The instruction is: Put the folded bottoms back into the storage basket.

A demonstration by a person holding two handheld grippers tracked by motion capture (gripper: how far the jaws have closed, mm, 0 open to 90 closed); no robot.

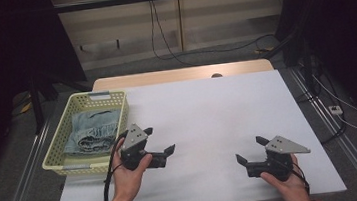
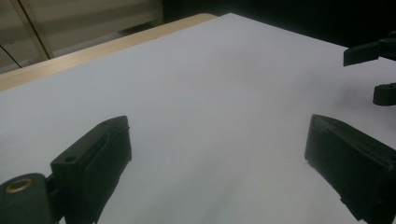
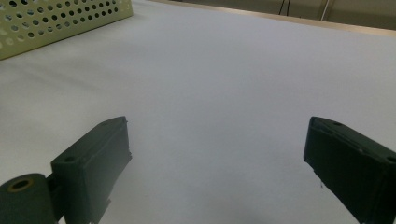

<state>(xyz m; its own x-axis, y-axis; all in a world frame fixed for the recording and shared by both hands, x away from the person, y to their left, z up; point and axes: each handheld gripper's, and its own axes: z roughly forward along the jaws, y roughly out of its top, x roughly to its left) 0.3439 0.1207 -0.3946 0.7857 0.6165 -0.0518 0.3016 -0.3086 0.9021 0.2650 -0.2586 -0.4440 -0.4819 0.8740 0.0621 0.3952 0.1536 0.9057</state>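
Observation:
My left gripper (image 1: pixel 159 139) stands open over the white table top (image 1: pixel 207 107), held in a hand just right of the basket, with nothing between its jaws. In the left gripper view the gripper (image 2: pixel 217 140) has its jaws wide apart above bare white surface. My right gripper (image 1: pixel 250 149) is open too, held low near the front right of the table and pointing left. In the right gripper view the gripper (image 3: pixel 217 140) holds nothing. The right gripper's fingertips (image 2: pixel 369 52) appear at the far right of the left gripper view.
A pale yellow perforated basket (image 1: pixel 58 148) with folded denim cloth (image 1: pixel 92 132) in it sits on the table's left edge; its wall (image 3: pixel 56 18) appears in the right gripper view. A wooden strip (image 1: pixel 179 75) borders the table's far edge. Cables trail on the floor beyond.

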